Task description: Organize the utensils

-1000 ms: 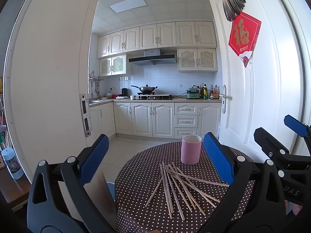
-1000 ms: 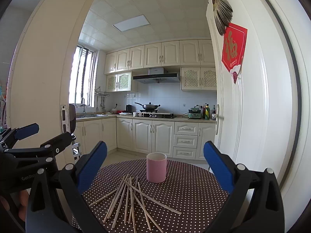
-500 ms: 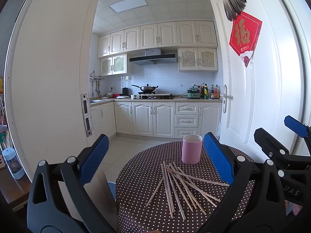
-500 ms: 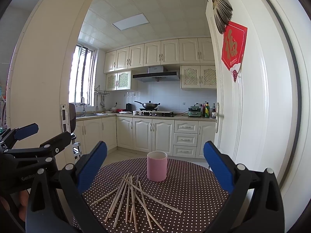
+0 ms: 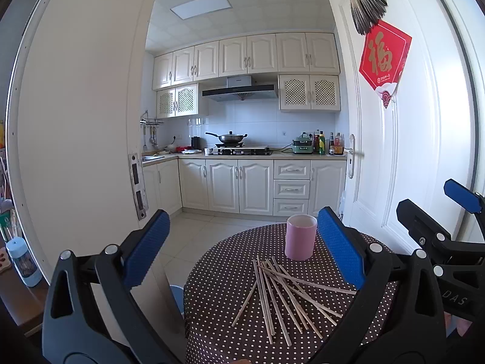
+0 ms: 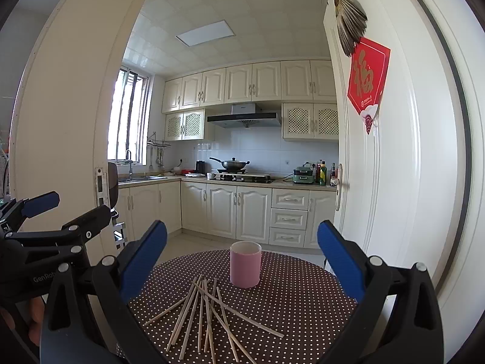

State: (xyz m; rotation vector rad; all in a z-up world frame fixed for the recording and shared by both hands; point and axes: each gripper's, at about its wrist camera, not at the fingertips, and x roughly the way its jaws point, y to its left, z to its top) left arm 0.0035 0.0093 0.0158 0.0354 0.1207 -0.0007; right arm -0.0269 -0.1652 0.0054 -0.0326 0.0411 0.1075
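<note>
Barely any shift from a second ago: same scatter on the cloth, both views nudged a touch nearer and nothing lifted.

Over on the left, left gripper (image 5: 241, 242) held above the near edge of the round table (image 5: 218, 273), blue pads (image 5: 145, 247) spread wide, nothing between them. Seen from the right wrist camera too, off at the left edge (image 6: 65, 207), a hand (image 6: 33, 321) wrapped on its handle.

Centre of the polka-dot cloth: wooden chopsticks (image 5: 282, 297) fanned out loose and crossing one another, lying flat, tips bunched toward the far side. Same pile from the right camera (image 6: 209, 312), none gripped.

Just behind the pile, pink cup (image 5: 300, 236) standing upright, mouth open, apart from the sticks by a small gap; again in the right view (image 6: 245, 264).

Further right, right gripper (image 6: 242, 248) hovering over the table edge, blue pads (image 6: 339, 261) parted wide, gripping nothing. Beyond, white door (image 6: 394, 182) swung open with a red paper hanging (image 6: 368, 75).
</note>
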